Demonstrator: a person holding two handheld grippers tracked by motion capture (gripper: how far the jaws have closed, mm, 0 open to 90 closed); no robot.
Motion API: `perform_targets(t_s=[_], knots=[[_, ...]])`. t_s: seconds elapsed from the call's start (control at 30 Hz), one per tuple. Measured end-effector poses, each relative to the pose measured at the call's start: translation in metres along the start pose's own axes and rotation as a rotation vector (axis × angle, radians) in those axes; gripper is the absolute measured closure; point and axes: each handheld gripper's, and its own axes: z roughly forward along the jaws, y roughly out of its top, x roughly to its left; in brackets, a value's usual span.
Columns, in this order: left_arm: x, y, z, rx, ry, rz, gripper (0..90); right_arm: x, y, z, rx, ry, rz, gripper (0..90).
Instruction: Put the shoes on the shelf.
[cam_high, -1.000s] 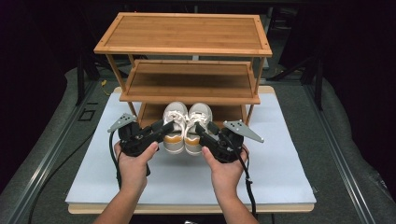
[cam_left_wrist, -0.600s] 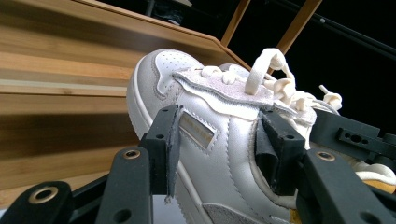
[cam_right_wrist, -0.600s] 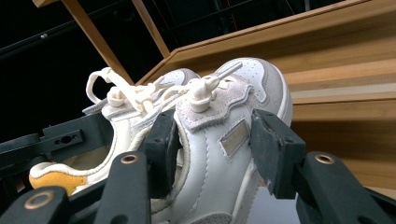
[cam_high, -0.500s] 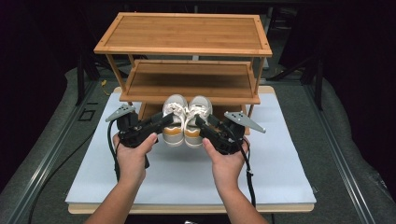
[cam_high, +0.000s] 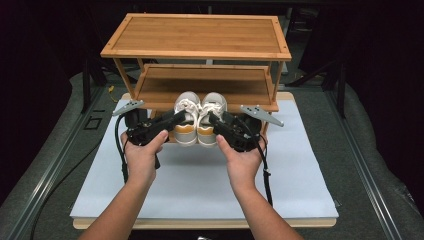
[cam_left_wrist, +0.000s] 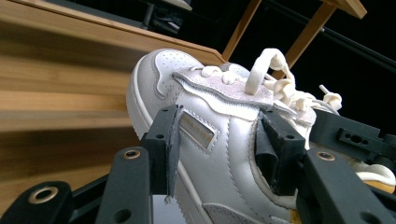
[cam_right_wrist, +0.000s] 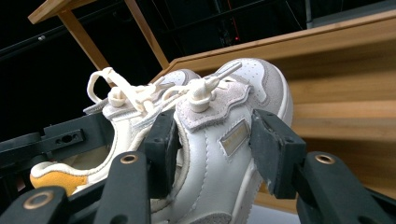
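Two white sneakers with orange heels are held side by side, toes toward a bamboo shoe rack (cam_high: 200, 35). My left gripper (cam_high: 172, 121) is shut on the left sneaker (cam_high: 186, 102), and my right gripper (cam_high: 216, 121) is shut on the right sneaker (cam_high: 214, 102). Both shoes hang in the air just in front of the middle shelf (cam_high: 205, 85), at about its edge height. In the left gripper view the left gripper (cam_left_wrist: 219, 149) pinches the left sneaker (cam_left_wrist: 205, 107) across its sides near the laces. The right gripper (cam_right_wrist: 217, 154) squeezes the right sneaker (cam_right_wrist: 219, 135) the same way.
The rack stands on a white board (cam_high: 200, 185) that lies on a dark grey mat. The rack's top shelf overhangs the middle one. Slanted wooden posts (cam_high: 125, 77) frame the shelves on both sides. Cables trail from both grippers toward the person.
Both grippers have lifted the two sneakers up off the board level and carried them farther forward, so the toes now reach the middle shelf's front edge.
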Motion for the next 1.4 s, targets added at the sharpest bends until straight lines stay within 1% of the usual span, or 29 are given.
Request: perform_targets(t_s=[0.07,0.1,0.13,0.17,0.27,0.37,0.4,0.43,0.47,0.5,0.53,0.57,0.6,0.63,0.67,0.7,0.8,0.83,0.87,0.97,1.0,1.13,1.17,1.2,1.23,1.27,1.3,1.4], knots=[[0.000,0.004,0.001,-0.001,0.002,0.002,53.5,0.000,0.003,0.002,-0.005,-0.002,-0.006,52.6],[0.000,0.006,0.001,0.000,0.003,0.003,53.5,0.000,0.005,0.002,0.009,0.006,-0.002,52.6],[-0.001,0.009,0.001,0.000,0.004,0.005,53.5,0.000,0.006,0.004,-0.004,0.007,0.003,52.6],[-0.001,0.011,0.002,0.001,0.004,0.009,53.5,0.000,0.008,0.004,0.001,0.007,0.005,52.6],[-0.001,0.017,0.004,-0.005,0.008,0.018,53.5,0.000,0.012,0.006,-0.007,0.013,0.014,52.7],[0.001,0.019,0.009,-0.005,0.011,0.018,53.6,-0.001,0.017,0.011,-0.016,0.006,0.003,52.6],[0.002,0.020,0.012,-0.001,0.009,0.013,53.6,-0.003,0.019,0.012,-0.004,0.002,0.007,52.6],[0.005,0.022,0.015,0.003,0.007,0.004,53.6,-0.005,0.020,0.015,-0.010,0.005,0.016,52.6],[0.007,0.023,0.017,0.005,0.003,-0.002,53.6,-0.006,0.022,0.018,0.001,0.001,0.018,52.6],[0.009,0.024,0.020,0.005,0.003,-0.008,53.6,-0.008,0.022,0.020,-0.009,0.002,0.024,52.6],[0.010,0.025,0.021,0.008,0.005,-0.009,53.5,-0.010,0.022,0.022,0.000,0.002,0.039,52.6],[0.010,0.025,0.024,0.011,0.009,-0.011,53.5,-0.011,0.023,0.023,0.023,0.003,0.043,52.6],[0.011,0.026,0.027,0.017,0.015,-0.006,53.6,-0.013,0.023,0.026,0.012,0.001,0.055,52.5],[0.012,0.027,0.028,0.019,0.018,0.000,53.6,-0.014,0.024,0.029,0.014,0.002,0.061,52.5],[0.013,0.028,0.030,0.021,0.018,0.003,53.6,-0.016,0.024,0.031,0.016,-0.001,0.063,52.5],[0.014,0.029,0.032,0.023,0.019,-0.002,53.6,-0.017,0.025,0.033,0.012,-0.005,0.062,52.5],[0.020,0.033,0.040,0.025,0.019,-0.010,53.6,-0.019,0.028,0.038,0.025,-0.006,0.058,52.6],[0.021,0.035,0.042,0.027,0.020,-0.005,53.6,-0.020,0.030,0.043,0.029,-0.008,0.046,52.6],[0.022,0.036,0.044,0.029,0.023,-0.005,53.6,-0.020,0.031,0.045,0.025,-0.016,0.042,52.7],[0.026,0.039,0.052,0.027,0.027,0.002,53.5,-0.024,0.033,0.052,0.023,-0.018,0.037,52.7],[0.029,0.039,0.056,0.025,0.028,-0.015,53.5,-0.027,0.033,0.055,0.021,-0.017,0.037,52.7],[0.038,0.042,0.065,0.033,0.027,-0.029,53.5,-0.035,0.034,0.069,0.020,-0.010,0.060,52.8],[0.040,0.043,0.067,0.032,0.027,-0.027,53.5,-0.036,0.034,0.071,0.024,-0.010,0.064,52.8],[0.042,0.043,0.068,0.035,0.026,-0.030,53.5,-0.038,0.034,0.073,0.034,-0.007,0.061,52.8],[0.044,0.043,0.070,0.033,0.023,-0.039,53.5,-0.039,0.035,0.076,0.029,-0.013,0.064,52.7],[0.046,0.044,0.073,0.035,0.022,-0.037,53.5,-0.040,0.036,0.078,0.026,-0.010,0.067,52.7],[0.048,0.044,0.075,0.038,0.018,-0.048,53.6,-0.041,0.037,0.080,0.028,-0.013,0.065,52.7],[0.051,0.043,0.080,0.035,0.030,-0.047,53.6,-0.044,0.039,0.087,0.032,-0.015,0.058,52.6]])
